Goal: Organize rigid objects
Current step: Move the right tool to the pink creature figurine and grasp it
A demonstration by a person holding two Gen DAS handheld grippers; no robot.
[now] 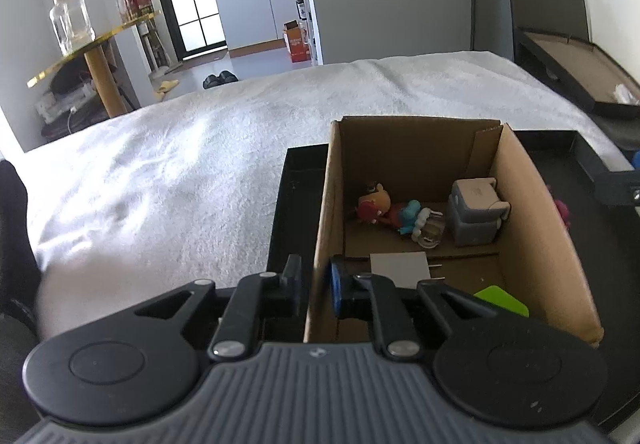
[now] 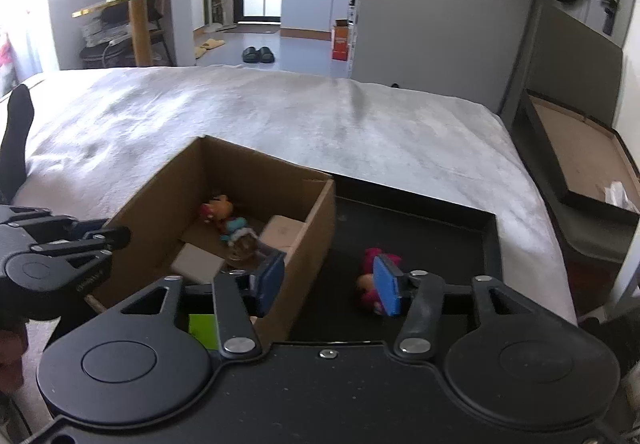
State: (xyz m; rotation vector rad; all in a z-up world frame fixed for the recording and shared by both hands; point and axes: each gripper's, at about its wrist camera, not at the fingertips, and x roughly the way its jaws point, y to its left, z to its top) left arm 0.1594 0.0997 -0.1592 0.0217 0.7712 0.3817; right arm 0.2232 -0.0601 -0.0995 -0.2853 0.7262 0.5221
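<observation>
One black tray (image 2: 460, 216) on the bed (image 2: 280, 112) holds a cardboard box (image 1: 532, 228), whose wall the left gripper (image 1: 316, 278) pinches. Inside lie figurines (image 1: 394, 212); the right gripper (image 2: 330, 284), jaws apart and empty, probably needs to advance and close on the pink figurine (image 2: 370, 272) outside.

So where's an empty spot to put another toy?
In the box, the floor between the white card and green thing is bare. The back is crowded with figures and a grey block. The tray is open past the pink toy.
</observation>
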